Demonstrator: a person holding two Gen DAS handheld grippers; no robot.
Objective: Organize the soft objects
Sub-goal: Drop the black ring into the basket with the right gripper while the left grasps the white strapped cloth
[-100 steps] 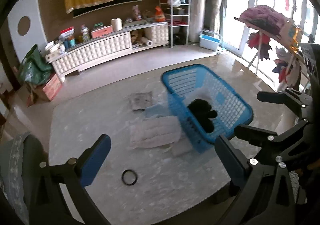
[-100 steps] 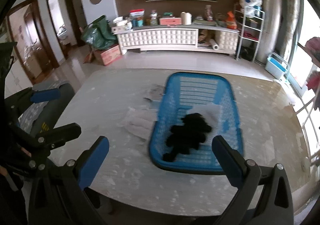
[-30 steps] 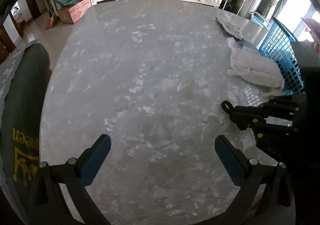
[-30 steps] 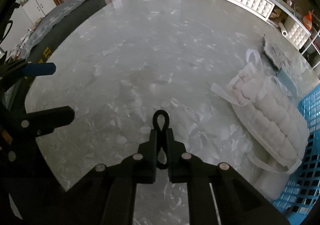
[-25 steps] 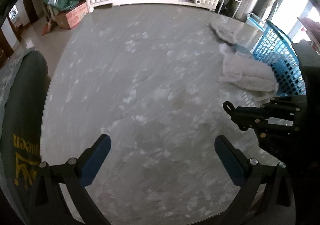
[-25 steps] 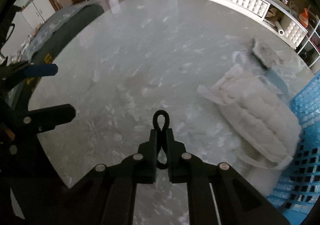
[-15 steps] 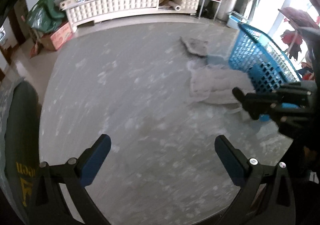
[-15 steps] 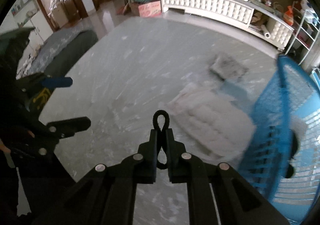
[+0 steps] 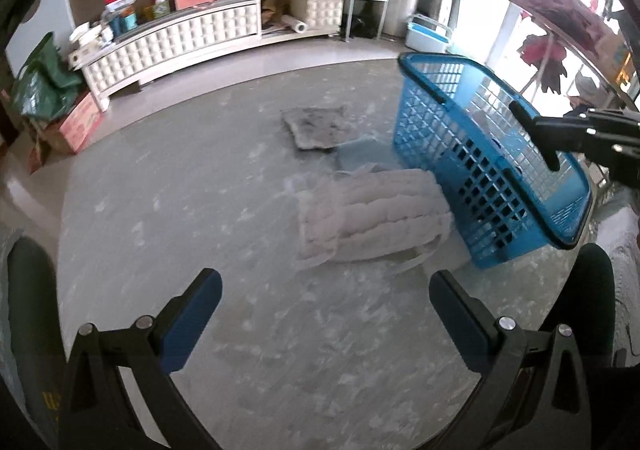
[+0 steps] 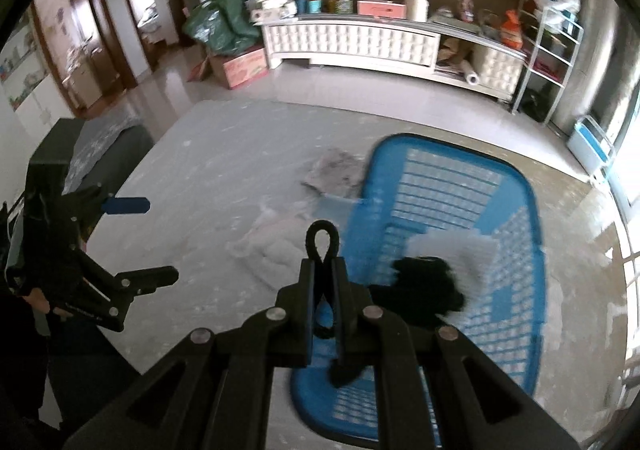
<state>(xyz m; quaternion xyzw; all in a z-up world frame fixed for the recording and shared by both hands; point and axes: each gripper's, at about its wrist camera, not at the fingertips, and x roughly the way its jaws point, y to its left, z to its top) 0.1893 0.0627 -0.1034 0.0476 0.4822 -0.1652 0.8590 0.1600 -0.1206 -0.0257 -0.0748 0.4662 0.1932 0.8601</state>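
A black hair tie (image 10: 322,246) is clamped in the right gripper (image 10: 323,282) over the blue laundry basket (image 10: 516,250), seemingly for dropping in. The left gripper (image 9: 324,290) is held with jaws apart, empty, above the counter (image 9: 180,201).

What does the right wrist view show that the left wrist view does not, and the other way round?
Only the right wrist view shows the black hair tie pinched in the right hand-held gripper, and a black soft item inside the basket. Only the left wrist view shows the left hand-held gripper open and empty. Both show the blue basket, white padded cloth and grey cloth.
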